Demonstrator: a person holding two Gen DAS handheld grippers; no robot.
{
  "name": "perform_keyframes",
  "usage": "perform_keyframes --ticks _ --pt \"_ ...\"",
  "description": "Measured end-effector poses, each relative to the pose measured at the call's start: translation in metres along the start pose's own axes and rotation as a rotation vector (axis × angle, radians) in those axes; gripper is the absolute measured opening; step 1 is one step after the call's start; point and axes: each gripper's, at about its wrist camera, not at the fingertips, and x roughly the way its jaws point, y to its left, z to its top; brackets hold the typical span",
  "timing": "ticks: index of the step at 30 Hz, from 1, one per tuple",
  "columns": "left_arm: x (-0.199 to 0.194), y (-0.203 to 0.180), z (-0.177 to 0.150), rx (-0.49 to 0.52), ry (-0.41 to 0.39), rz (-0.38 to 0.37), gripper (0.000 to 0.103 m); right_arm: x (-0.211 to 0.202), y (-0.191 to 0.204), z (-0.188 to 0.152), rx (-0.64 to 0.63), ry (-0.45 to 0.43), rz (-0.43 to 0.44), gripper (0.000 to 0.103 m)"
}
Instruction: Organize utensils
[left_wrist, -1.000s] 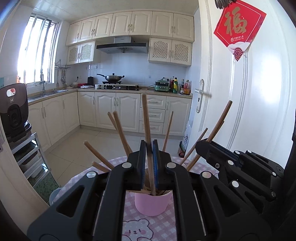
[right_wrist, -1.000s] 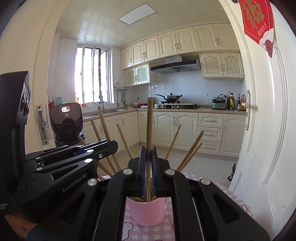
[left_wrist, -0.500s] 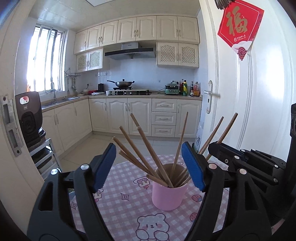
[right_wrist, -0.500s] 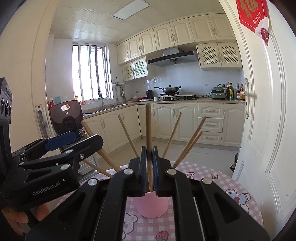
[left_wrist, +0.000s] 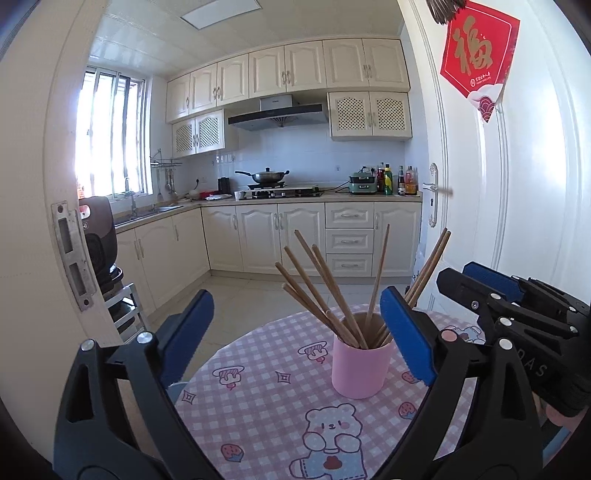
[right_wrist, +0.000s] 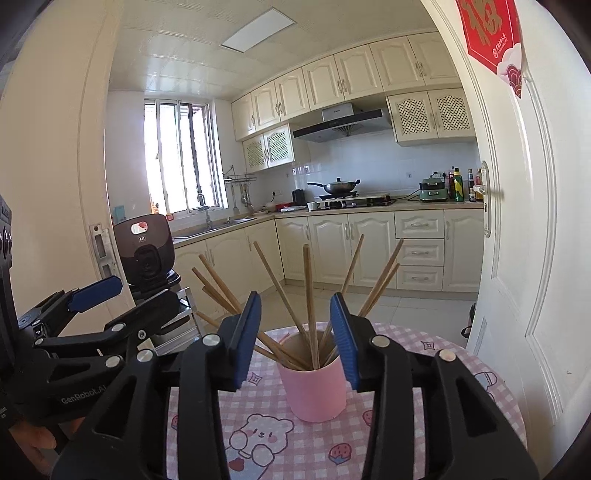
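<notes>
Pink cup (left_wrist: 360, 365) is sitting upright on the round counter w/ pink checked cloth (left_wrist: 258, 413), bear print just in front of it. Wooden chopsticks (left_wrist: 325, 288) are standing in the cup, fanning out: several leaning left, one near upright, two leaning right. All have lower ends inside the cup; tops are sticking well above the rim.

Left tool (left_wrist: 295, 332) is hanging in front of the cup, its jaws having just been opening & now standing wide apart. Blue pads (left_wrist: 188, 332) are framing the cup loosely; in the left wrist view the right-hand pad overlaps the cup's edge, contact can't be judged. Nothing is being gripped betw. them.

Right tool (right_wrist: 295, 332) is facing the same cup from the other side, jaws having just been opening too, now partway apart. In the right wrist view the near-upright chopstick is showing in the gap betw. the pads w/o either pad pressing on it; the stick is resting in the cup (right_wrist: 314, 387).

Each tool is showing in the other's camera: right one at the far right edge of the left view, left one at lower left of the right view, both beside the counter edge. A bit of a hand (right_wrist: 33, 443) is showing under the left tool.

Background: kitchen w/ cream cabinets (right_wrist: 332, 240), wok (left_wrist: 266, 176) on stove, white door (right_wrist: 517, 258) at right w/ red paper decoration (left_wrist: 476, 62).
</notes>
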Motion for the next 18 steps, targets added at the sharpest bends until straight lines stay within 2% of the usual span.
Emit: perform_keyframes --ticks 5,13,18 --pt "-0.020 0.007 -0.005 0.003 0.005 0.001 0.091 -0.019 0.012 -0.005 -0.053 -0.012 -0.037 0.047" --pt "-0.056 0.021 -0.008 -0.033 -0.022 0.006 0.093 -0.054 0.031 -0.010 -0.089 -0.034 -0.112 0.077" --pt "-0.075 0.026 -0.007 -0.053 -0.038 -0.001 0.094 -0.071 0.046 -0.009 -0.110 -0.041 -0.124 0.090"
